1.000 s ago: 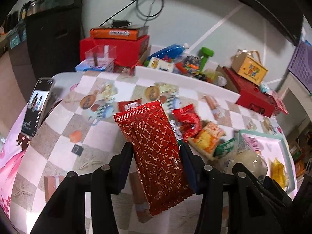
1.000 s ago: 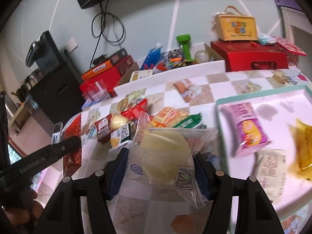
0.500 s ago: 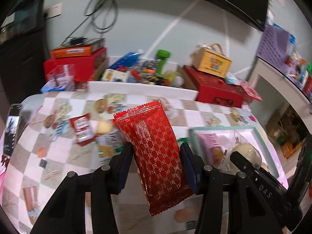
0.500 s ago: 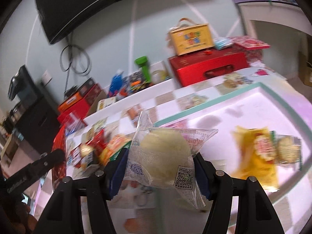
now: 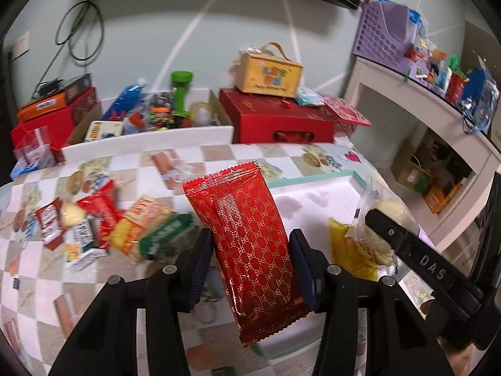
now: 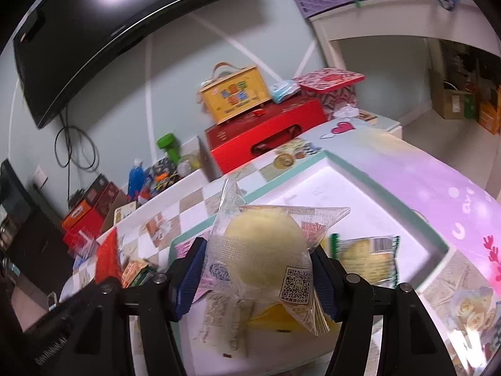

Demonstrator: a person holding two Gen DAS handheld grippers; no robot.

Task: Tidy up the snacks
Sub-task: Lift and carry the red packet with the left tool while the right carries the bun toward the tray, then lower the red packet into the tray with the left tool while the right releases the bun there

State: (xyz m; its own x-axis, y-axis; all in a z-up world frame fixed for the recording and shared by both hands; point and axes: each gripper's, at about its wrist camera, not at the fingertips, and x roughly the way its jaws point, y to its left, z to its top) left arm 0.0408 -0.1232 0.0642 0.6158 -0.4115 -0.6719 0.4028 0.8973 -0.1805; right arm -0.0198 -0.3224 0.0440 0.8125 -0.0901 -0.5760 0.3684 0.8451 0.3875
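Observation:
My left gripper (image 5: 250,260) is shut on a red patterned snack packet (image 5: 247,244), held upright above the near edge of the white tray with a teal rim (image 5: 313,180). My right gripper (image 6: 260,279) is shut on a clear bag with a pale round bun (image 6: 266,247), held over the tray (image 6: 344,169). The bun bag and right gripper also show at the right of the left wrist view (image 5: 382,219). A yellow packet (image 6: 366,257) and other snacks lie in the tray. Several loose snack packets (image 5: 125,222) lie on the checked tablecloth left of the tray.
A long white box of toys (image 5: 150,134), red boxes (image 5: 275,122) and a yellow carry box (image 5: 269,72) stand along the table's back. A white shelf with a purple basket (image 5: 385,31) stands to the right. A TV (image 6: 109,31) hangs on the wall.
Both grippers have swung to the right with their packets, from over the loose snack pile to over the tray. Both grips are unchanged.

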